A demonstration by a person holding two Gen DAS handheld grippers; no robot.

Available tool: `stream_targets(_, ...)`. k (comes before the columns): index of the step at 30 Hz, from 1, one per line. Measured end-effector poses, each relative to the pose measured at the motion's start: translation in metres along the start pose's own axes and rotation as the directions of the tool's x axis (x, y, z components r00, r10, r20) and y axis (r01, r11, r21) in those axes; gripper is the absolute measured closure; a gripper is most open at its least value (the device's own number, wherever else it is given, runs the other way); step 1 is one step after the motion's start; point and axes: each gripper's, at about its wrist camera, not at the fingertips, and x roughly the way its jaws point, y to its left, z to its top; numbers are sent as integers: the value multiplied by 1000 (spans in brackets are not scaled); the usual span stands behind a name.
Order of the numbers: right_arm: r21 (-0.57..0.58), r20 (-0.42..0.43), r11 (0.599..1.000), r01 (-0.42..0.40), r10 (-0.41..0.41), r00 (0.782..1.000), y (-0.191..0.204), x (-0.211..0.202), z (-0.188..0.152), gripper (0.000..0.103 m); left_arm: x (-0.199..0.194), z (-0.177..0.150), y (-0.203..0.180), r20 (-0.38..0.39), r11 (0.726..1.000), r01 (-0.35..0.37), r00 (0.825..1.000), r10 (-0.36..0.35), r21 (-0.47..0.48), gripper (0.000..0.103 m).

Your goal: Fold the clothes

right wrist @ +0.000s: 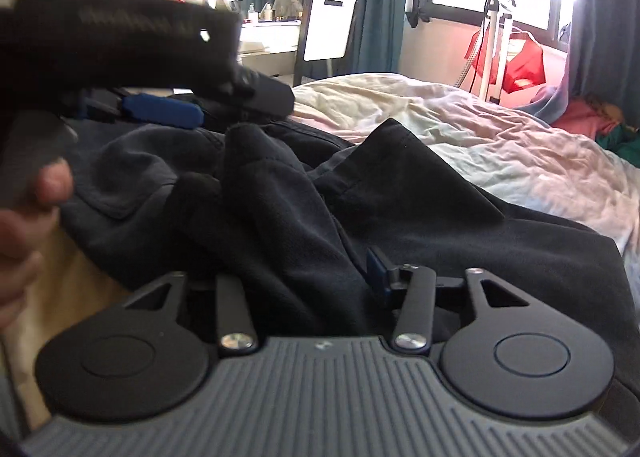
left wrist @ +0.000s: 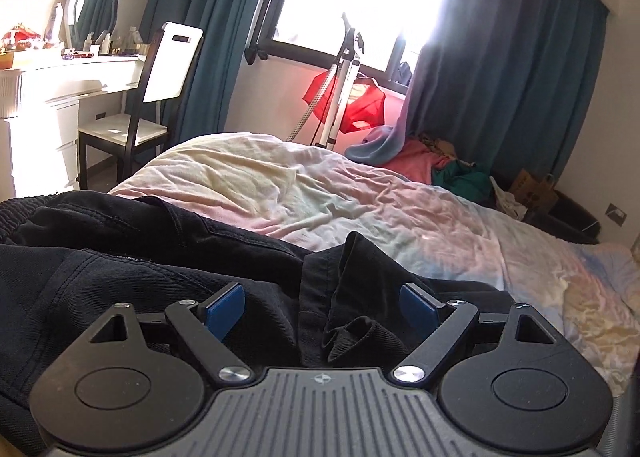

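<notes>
A black pair of trousers (left wrist: pixel 120 273) lies crumpled on the near part of the bed; it also shows in the right wrist view (right wrist: pixel 440 225). My left gripper (left wrist: pixel 322 307) is open, its blue pads (left wrist: pixel 224 307) spread on either side of a raised black fold (left wrist: pixel 352 297). My right gripper (right wrist: pixel 308 269) has black cloth bunched between its jaws; only its right blue pad (right wrist: pixel 376 269) shows, so its state is unclear. The left gripper (right wrist: pixel 160 109) appears blurred at the upper left of the right wrist view, held by a hand (right wrist: pixel 24 209).
The bed (left wrist: pixel 320 193) has a rumpled pastel sheet stretching away to the right. A chair (left wrist: pixel 136 113) and a white dressing table (left wrist: pixel 60 97) stand at far left. A steamer stand (left wrist: pixel 340 89) with a red garment (left wrist: pixel 360 105) and a pile of clothes (left wrist: pixel 432 165) lie beyond the bed.
</notes>
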Motion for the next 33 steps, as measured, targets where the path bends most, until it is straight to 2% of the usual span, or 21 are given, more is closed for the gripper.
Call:
stream_targets(3,75,19,996,-47,45,999,-17,-39,0,43,9,-7,-5,-49,999,-29,998,30,35,17)
stream_targets(8,215,33,970,118,-128,991,-54,-51,-12,43,25,-23,-14,-143,984,-124,979,142,126,16)
stream_targets(11,297,30,931,211,-230,973,-76,-59,-19,43,29,-32,-19,-154,973,-151,972,178,177,16)
stream_targets(14,375,13,879,295,-323,946,-99,-64,-26,43,30,-36,-20,-155,968,-166,968,197,188,16)
stream_targets(18,431,-72,848,309,-309,948,-121,-32,-42,42,32,-38,-19,-162,969,-174,966,203,172,15)
stream_targets(25,424,-72,852,308,-307,949,-125,-23,-47,41,33,-42,-19,-144,969,-184,968,208,163,13)
stream_targets(28,429,-72,850,306,-305,950,-123,-25,-48,41,35,-45,-20,-131,968,-188,969,210,167,2)
stream_targets(33,433,-80,846,312,-309,948,-121,-25,-48,41,33,-43,-12,-143,980,-166,973,181,113,2)
